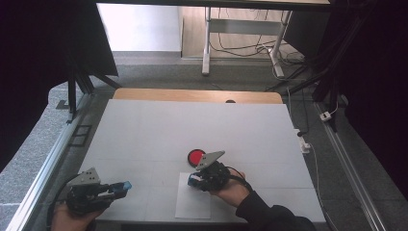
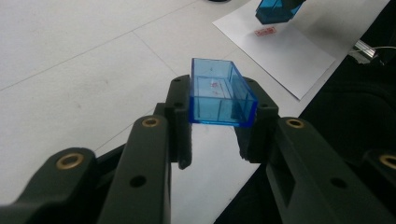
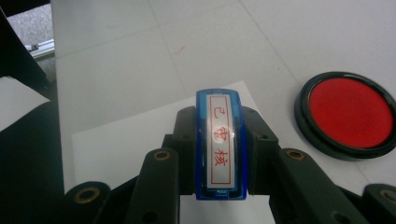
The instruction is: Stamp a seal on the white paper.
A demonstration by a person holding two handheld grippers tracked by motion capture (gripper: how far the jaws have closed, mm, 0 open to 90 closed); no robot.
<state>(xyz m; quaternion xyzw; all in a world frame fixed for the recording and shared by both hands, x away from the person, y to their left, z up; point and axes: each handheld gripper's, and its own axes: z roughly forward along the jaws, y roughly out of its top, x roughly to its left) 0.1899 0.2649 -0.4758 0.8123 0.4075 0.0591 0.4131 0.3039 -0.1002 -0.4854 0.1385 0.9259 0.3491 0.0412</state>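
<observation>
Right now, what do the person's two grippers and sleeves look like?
Both the left gripper and the right gripper are black, each topped by a grey three-cornered plate. Their jaws are chunky black links with brass-coloured pivot rings. A black cable loops from the right one. The right arm wears a dark sleeve.

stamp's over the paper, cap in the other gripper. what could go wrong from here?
1. The right gripper pinches the blue stamp by its narrow sides, so it could tilt on pressing and print unevenly.
2. The sheet of paper lies loose on the table and may shift or lift with the stamp.
3. The left gripper holds the clear blue cap only at its near end, so it could slip out.
</observation>
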